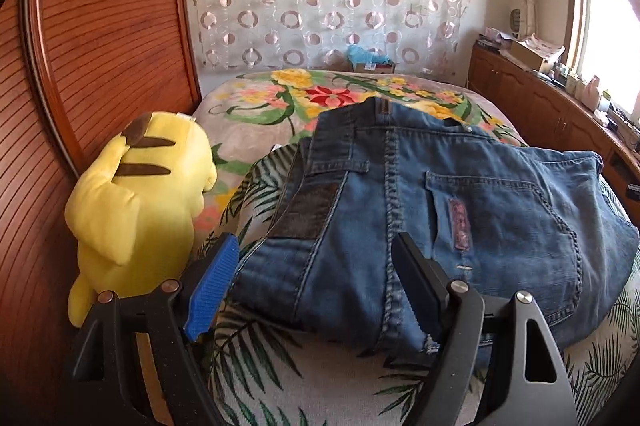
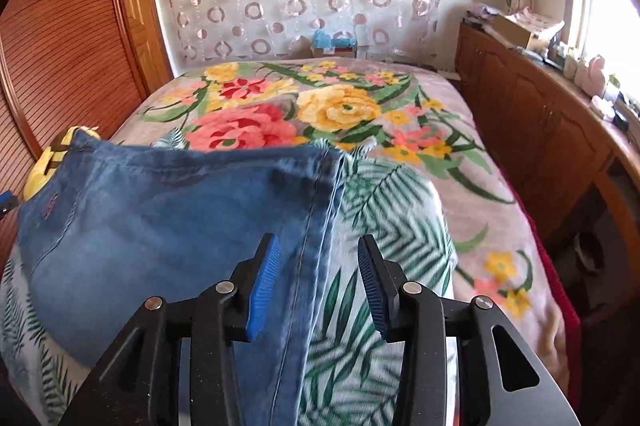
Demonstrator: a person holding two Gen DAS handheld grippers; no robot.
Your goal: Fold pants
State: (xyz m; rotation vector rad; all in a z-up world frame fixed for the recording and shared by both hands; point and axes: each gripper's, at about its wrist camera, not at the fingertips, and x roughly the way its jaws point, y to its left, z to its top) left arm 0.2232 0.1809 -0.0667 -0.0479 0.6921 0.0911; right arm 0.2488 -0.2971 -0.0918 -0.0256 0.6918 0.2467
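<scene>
Blue denim pants (image 1: 440, 209) lie folded in a thick stack on a leaf-print cloth on the bed, back pockets and waistband facing up. My left gripper (image 1: 316, 266) is open, its jaws wide apart over the near left part of the pants. In the right wrist view the pants (image 2: 160, 226) spread to the left, with their seamed right edge running between the jaws. My right gripper (image 2: 316, 266) is open over that edge and holds nothing.
A yellow plush toy (image 1: 136, 197) sits at the left of the pants against a wooden slatted headboard (image 1: 100, 25). The floral blanket (image 2: 320, 105) covers the bed beyond. A wooden cabinet (image 2: 540, 129) with clutter runs along the right under the window.
</scene>
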